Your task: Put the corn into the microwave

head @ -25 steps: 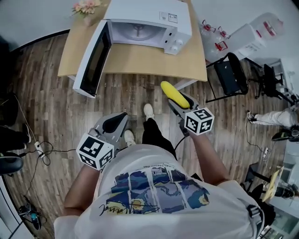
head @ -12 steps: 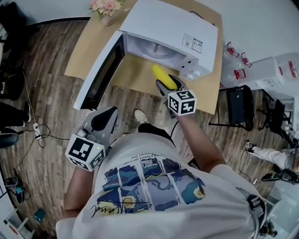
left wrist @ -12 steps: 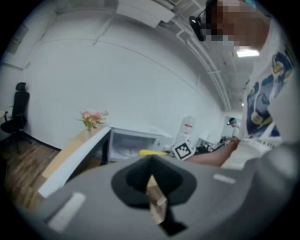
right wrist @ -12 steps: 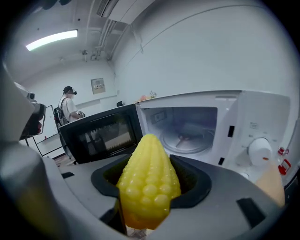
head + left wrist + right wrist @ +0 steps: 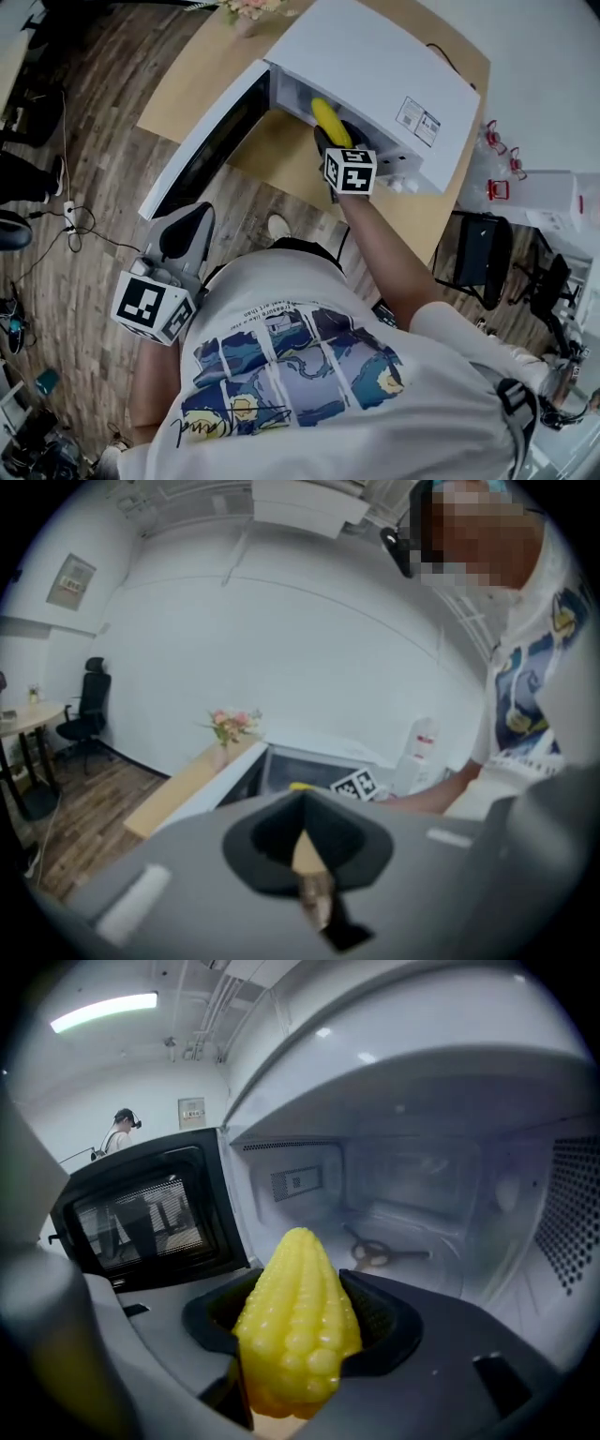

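The right gripper (image 5: 329, 132), clamped on the yellow corn (image 5: 323, 114), holds it at the mouth of the open microwave (image 5: 375, 66), while the left gripper (image 5: 187, 223) hangs low, jaws together and empty.

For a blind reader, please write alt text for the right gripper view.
The right gripper holds a yellow corn cob at the mouth of an open white microwave; its door stands open at left.
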Demonstrator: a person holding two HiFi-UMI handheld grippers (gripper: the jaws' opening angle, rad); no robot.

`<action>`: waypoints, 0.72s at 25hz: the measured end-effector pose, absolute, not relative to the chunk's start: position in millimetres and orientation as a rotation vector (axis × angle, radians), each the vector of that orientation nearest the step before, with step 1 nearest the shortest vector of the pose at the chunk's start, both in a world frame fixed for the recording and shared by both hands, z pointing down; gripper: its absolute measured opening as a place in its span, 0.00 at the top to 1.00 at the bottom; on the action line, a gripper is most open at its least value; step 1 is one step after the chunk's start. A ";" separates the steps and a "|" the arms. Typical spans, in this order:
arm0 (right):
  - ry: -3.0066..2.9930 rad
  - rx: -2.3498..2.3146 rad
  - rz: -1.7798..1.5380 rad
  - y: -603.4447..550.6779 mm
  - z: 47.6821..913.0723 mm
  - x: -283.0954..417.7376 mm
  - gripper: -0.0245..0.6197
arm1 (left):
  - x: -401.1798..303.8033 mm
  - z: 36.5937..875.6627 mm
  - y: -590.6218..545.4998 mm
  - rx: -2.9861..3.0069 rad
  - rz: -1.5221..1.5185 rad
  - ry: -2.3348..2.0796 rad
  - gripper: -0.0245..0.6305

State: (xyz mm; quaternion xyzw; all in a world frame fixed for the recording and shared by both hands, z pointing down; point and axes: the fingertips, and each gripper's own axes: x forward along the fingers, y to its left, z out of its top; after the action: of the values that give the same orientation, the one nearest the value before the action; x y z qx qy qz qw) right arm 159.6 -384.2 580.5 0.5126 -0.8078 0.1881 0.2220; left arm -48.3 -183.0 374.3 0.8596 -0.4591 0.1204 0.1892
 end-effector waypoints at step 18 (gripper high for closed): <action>-2.078 1.391 0.496 -450.2 614.5 142.2 0.57 | -90.4 381.5 -158.4 2.205 0.383 -1.548 0.95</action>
State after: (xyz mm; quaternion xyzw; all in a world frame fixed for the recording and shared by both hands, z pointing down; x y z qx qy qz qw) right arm 142.2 -450.2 614.5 0.5220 -0.7797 0.1861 0.2915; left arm -90.4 -158.4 381.5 0.7925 -0.5563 0.1375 0.2086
